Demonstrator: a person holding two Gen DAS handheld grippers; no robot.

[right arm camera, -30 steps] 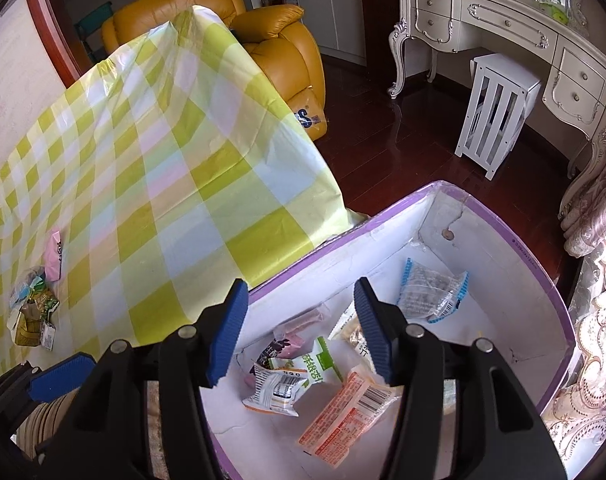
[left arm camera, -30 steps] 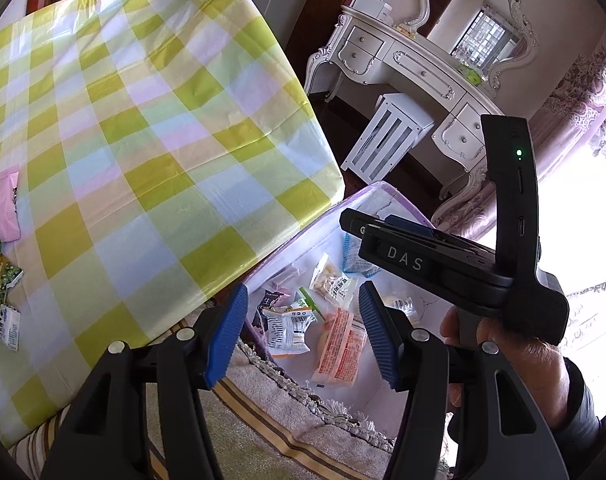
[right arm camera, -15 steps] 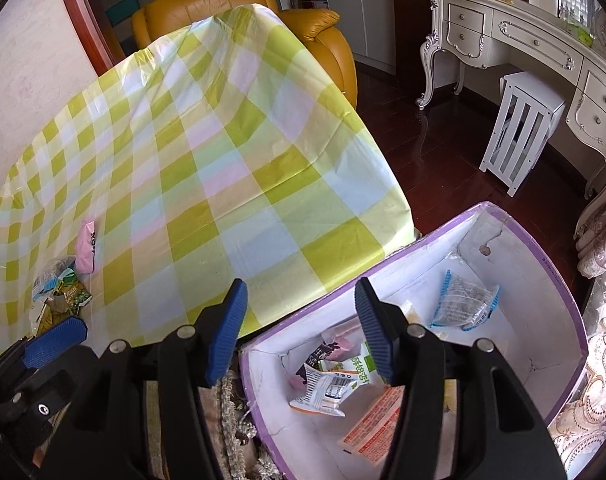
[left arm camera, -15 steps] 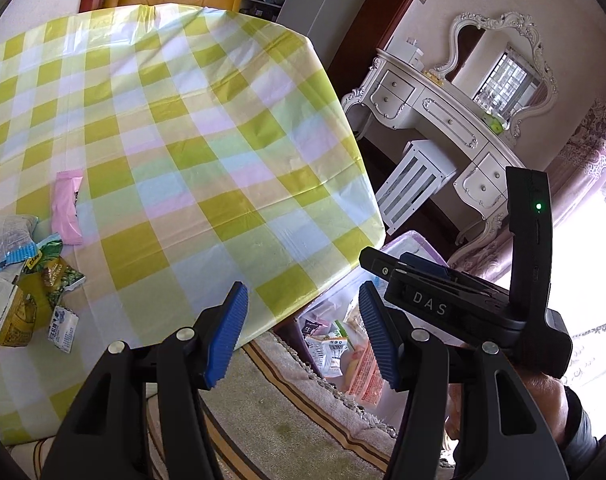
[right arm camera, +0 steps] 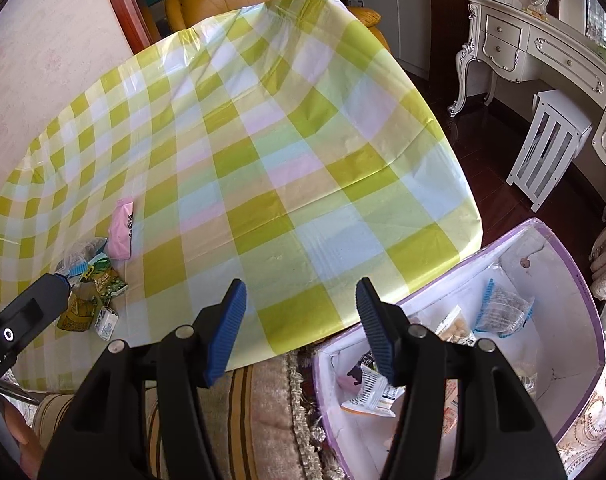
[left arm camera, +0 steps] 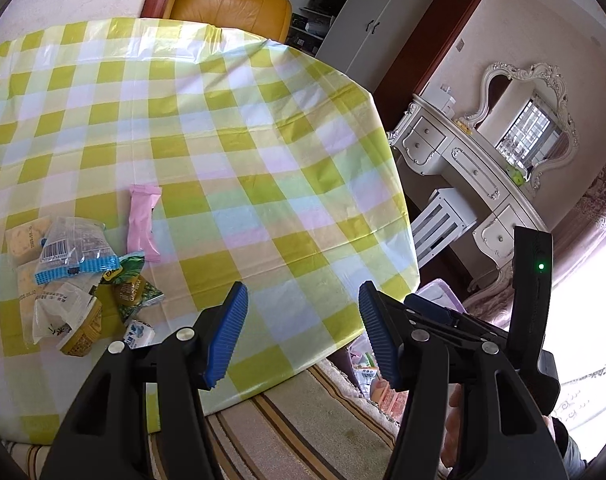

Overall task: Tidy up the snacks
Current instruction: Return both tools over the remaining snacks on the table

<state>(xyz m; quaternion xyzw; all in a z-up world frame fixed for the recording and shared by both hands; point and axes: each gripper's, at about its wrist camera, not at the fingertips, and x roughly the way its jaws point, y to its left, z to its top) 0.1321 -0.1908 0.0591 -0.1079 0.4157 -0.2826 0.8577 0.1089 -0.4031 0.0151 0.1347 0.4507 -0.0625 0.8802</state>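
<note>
Fingers [left arm camera: 303, 332] [right arm camera: 299, 328] of both grippers apart, empty; box [right arm camera: 575, 280] contents partly hidden.

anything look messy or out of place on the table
Yes: a loose heap of snack packets sits jumbled and overlapping near the table's left edge, with a pink packet beside it, while the purple box already holds others.
</note>
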